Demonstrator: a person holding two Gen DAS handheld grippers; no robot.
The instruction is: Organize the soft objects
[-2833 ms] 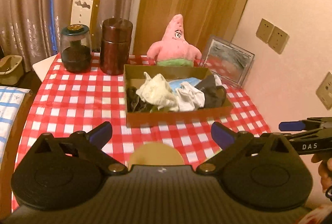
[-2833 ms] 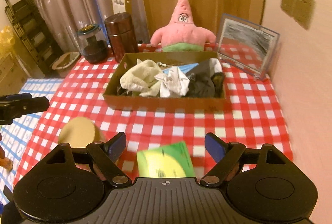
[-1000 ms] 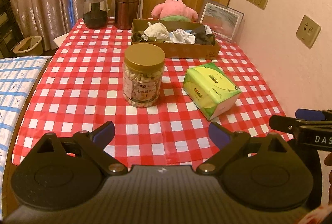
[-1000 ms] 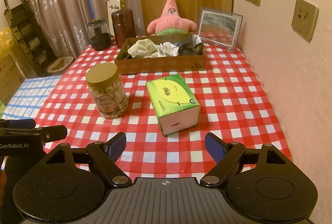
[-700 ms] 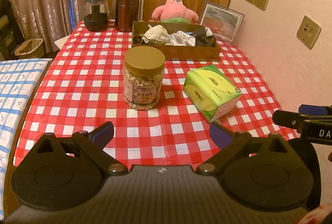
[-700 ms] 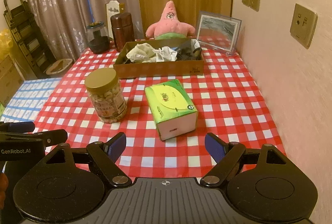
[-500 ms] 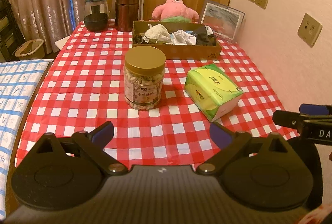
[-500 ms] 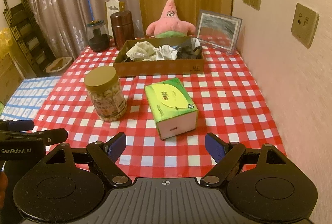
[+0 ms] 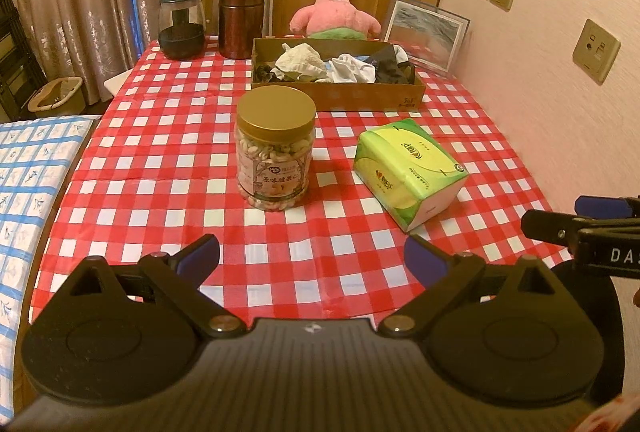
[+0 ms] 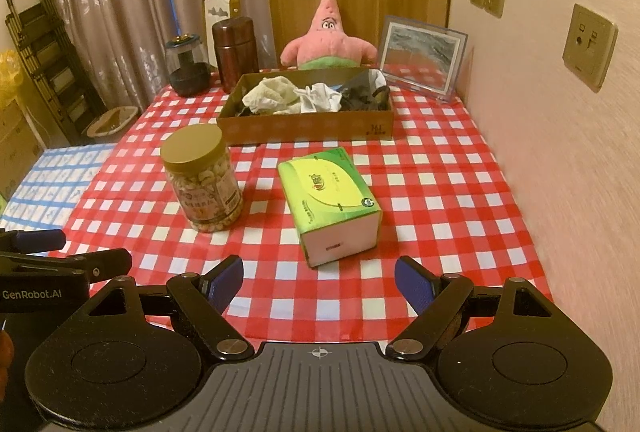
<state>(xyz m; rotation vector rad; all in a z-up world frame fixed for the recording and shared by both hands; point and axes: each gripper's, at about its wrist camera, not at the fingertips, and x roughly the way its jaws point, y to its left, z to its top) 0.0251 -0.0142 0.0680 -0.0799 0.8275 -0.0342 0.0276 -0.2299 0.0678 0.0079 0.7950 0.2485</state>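
A shallow cardboard box (image 9: 340,96) (image 10: 304,125) holds crumpled soft cloths, white (image 9: 298,59) (image 10: 276,93) and dark ones (image 10: 360,95), at the far middle of the red-checked table (image 9: 160,135). A pink star plush toy (image 9: 335,11) (image 10: 329,39) sits upright behind the box. My left gripper (image 9: 312,260) hangs open over the table's near edge with nothing between its fingers. My right gripper (image 10: 319,280) is also open and empty at the near edge; it shows in the left wrist view at the right border.
A gold-lidded jar of nuts (image 9: 274,147) (image 10: 202,177) and a green tissue pack (image 9: 410,171) (image 10: 330,199) stand mid-table. A glass jar (image 9: 180,27), a brown canister (image 9: 241,17) and a framed picture (image 10: 422,57) line the far edge. The wall runs along the right; a blue-checked surface (image 9: 28,171) lies left.
Since 2.8 seconds ago both grippers have pulled back from the box to the near table edge, so the jar and tissue pack came into full view. Over the last second almost nothing moved.
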